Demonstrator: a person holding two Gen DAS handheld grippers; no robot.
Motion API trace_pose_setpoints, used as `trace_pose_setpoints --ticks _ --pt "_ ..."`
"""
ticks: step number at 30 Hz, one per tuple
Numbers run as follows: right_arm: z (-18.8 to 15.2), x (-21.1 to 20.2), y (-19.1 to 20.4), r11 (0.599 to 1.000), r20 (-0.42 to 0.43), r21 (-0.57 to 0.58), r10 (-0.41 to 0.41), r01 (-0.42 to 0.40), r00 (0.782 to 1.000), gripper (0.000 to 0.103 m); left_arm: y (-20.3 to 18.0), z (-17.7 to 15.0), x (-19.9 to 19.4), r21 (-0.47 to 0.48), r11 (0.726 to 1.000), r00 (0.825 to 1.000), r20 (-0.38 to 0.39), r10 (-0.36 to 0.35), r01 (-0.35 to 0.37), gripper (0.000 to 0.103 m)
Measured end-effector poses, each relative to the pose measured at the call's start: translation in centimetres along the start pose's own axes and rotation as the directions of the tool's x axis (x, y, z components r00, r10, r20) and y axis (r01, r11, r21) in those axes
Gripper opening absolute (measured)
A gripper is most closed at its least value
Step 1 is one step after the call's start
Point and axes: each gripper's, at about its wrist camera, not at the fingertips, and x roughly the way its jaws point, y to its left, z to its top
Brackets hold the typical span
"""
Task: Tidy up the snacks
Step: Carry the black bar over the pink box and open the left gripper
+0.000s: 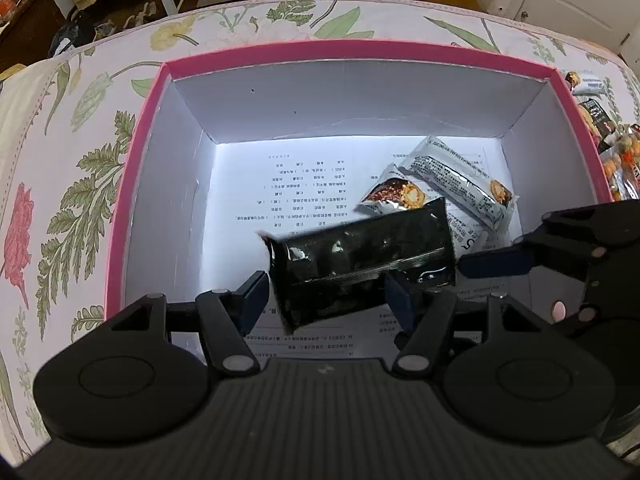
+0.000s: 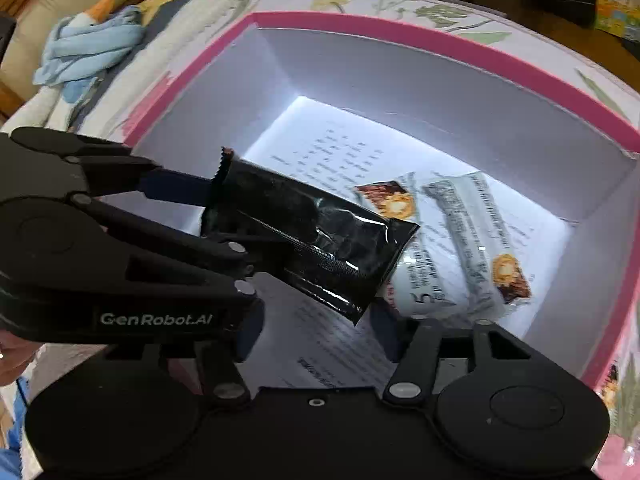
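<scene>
Over the pink box (image 1: 136, 184): black packet (image 1: 360, 264) is seen between left gripper (image 1: 328, 296) jaws, standing apart.
Right gripper (image 2: 316, 340): half-wide, nothing held.
Handling: light, crinkly (slippery film); best pinched at a sealed end.

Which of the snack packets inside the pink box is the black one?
The black packet between the left gripper's open fingers, nearest the camera. The two other packets behind it are silvery-white with printed pictures.

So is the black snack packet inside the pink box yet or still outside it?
Inside. The black packet sits within the pink box's walls, over the printed paper on its floor, beside the silver packets. Whether it rests there, cannot tell.
</scene>
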Motion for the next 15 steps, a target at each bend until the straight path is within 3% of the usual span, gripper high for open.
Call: trace_pose_setpoints --ticks 6,15 --pt "-0.4 -1.5 0.5 0.999 0.0 -0.032 -0.006 0.006 1.0 0.073 -0.4 -0.3 -1.6 -0.002 1.0 1.0 0.012 0.008 -0.008 0.064" --pt "-3.0 -7.7 0.7 0.993 0.09 -0.086 -0.069 0.077 0.994 0.074 -2.9 -0.6 -7.5 0.033 0.999 0.997 0.071 0.008 -0.01 0.067"
